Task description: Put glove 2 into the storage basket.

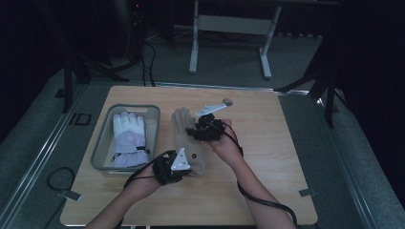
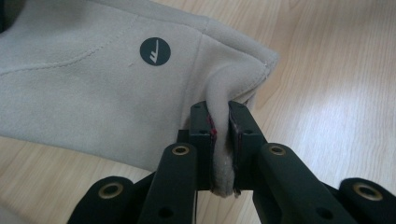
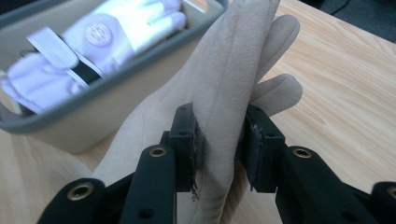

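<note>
With the left gripper point(image 1: 184, 164) pinching its cuff and the right gripper point(image 1: 195, 132) clamping its fingers, the beige suede glove point(image 1: 187, 138) mid-table beside the grey plastic bin point(image 1: 103, 143) could slip from the thin cuff pinch.

**Beige glove pinched at both ends**

I hold a beige suede-like glove point(image 1: 184, 138) stretched lengthwise over the surface point(image 1: 267, 143), its fingers pointing away from me and its cuff toward me. My left claw point(image 2: 220, 140) pinches a fold at the cuff corner, near a small round dark logo patch point(image 2: 155, 51). My right claw point(image 3: 219, 144) presses on the finger end, the soft fabric bunched upright between its pads. The glove is plain, softly napped, with visible stitched seams, and lies just beside the grey bin point(image 1: 102, 143).
</note>
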A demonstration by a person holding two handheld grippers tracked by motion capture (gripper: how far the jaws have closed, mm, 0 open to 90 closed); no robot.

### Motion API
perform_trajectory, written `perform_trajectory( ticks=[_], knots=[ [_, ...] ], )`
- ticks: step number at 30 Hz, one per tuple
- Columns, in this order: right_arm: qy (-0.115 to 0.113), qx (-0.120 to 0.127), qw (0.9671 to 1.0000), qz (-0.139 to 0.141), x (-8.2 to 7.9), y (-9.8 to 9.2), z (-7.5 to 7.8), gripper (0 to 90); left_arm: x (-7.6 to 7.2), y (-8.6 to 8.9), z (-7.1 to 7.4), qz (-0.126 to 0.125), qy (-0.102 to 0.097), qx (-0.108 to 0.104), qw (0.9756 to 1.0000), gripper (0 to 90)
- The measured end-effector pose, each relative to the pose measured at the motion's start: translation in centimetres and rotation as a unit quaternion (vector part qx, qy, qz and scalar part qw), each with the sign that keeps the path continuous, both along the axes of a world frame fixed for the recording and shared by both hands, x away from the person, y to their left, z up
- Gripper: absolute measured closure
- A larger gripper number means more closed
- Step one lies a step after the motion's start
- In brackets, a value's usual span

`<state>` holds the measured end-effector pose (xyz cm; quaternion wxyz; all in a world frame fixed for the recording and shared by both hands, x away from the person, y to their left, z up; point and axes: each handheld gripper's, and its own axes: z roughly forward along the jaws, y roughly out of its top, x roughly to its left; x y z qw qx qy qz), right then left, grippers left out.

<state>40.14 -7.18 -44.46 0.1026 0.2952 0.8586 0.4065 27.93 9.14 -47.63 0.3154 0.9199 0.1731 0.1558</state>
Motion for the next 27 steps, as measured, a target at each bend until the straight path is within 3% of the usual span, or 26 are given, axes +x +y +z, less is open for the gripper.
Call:
perform_trajectory(
  ticks=[4,20,27],
  knots=[
    [0.004,0.012,0.9999,0.008,0.4,1.5,0.6,67.7,-0.1,1.4,0.6,0.012,-0.004,0.001,0.9999,82.3],
    [-0.009,0.011,0.9985,0.053,1.3,8.8,2.4,67.6,-0.5,7.6,2.5,0.062,-0.012,0.017,0.9978,82.3],
    [-0.008,0.011,0.9971,0.076,1.7,12.8,2.5,67.5,-0.8,10.5,3.2,0.083,-0.007,0.041,0.9956,82.3]
  ],
)
